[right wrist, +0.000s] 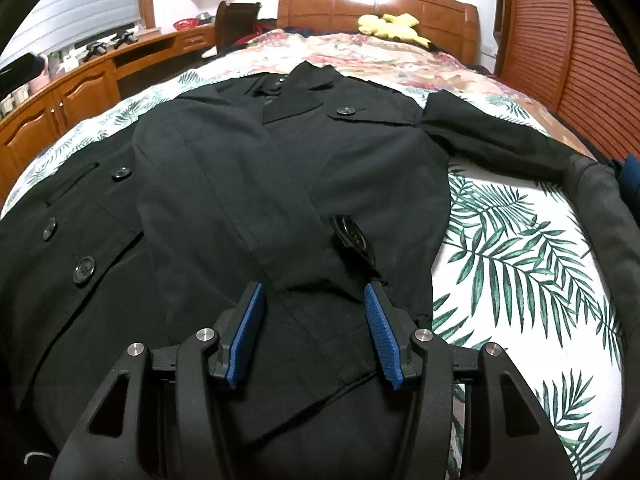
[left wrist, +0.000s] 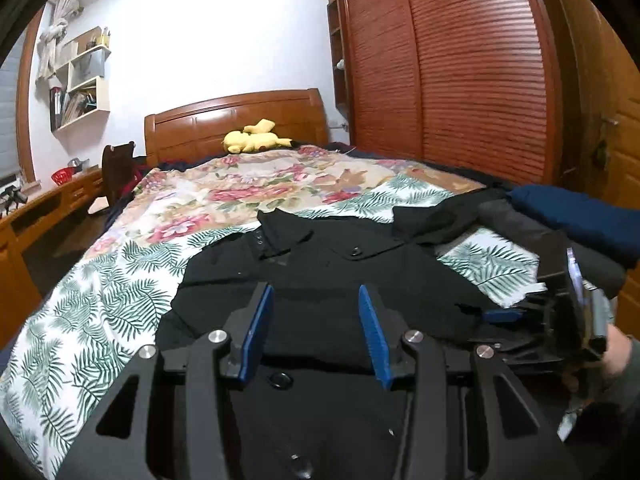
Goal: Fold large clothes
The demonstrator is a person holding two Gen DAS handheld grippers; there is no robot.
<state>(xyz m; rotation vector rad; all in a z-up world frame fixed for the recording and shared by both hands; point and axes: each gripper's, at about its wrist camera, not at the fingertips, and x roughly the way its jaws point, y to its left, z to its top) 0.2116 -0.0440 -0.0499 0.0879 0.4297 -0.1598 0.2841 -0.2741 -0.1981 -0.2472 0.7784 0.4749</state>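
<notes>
Black coat (right wrist: pixel 248 184) with black buttons (right wrist: pixel 83 269). White bedsheet (right wrist: pixel 520 248) printed with green palm fronds; cream quilt (left wrist: pixel 256 184) with red and pink flowers. Yellow plush toy (left wrist: pixel 254 138). Reddish-brown slatted wardrobe doors (left wrist: pixel 452 64), orange-brown wooden headboard (right wrist: pixel 376 0). Navy folded cloth (left wrist: pixel 580 216). Blue gripper pads (right wrist: pixel 250 336).

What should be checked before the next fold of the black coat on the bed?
1. Black coat lies front up on the bed cover: ok.
2. One sleeve folded across the chest: ok.
3. Other sleeve folded in: not ok, stretched out to the side.
4. Left gripper empty, jaws apart: ok.
5. Right gripper jaws apart over the folded sleeve's cuff, nothing pinched: ok.
6. Blue garment clear of the outstretched sleeve: not ok, right beside its end.
</notes>
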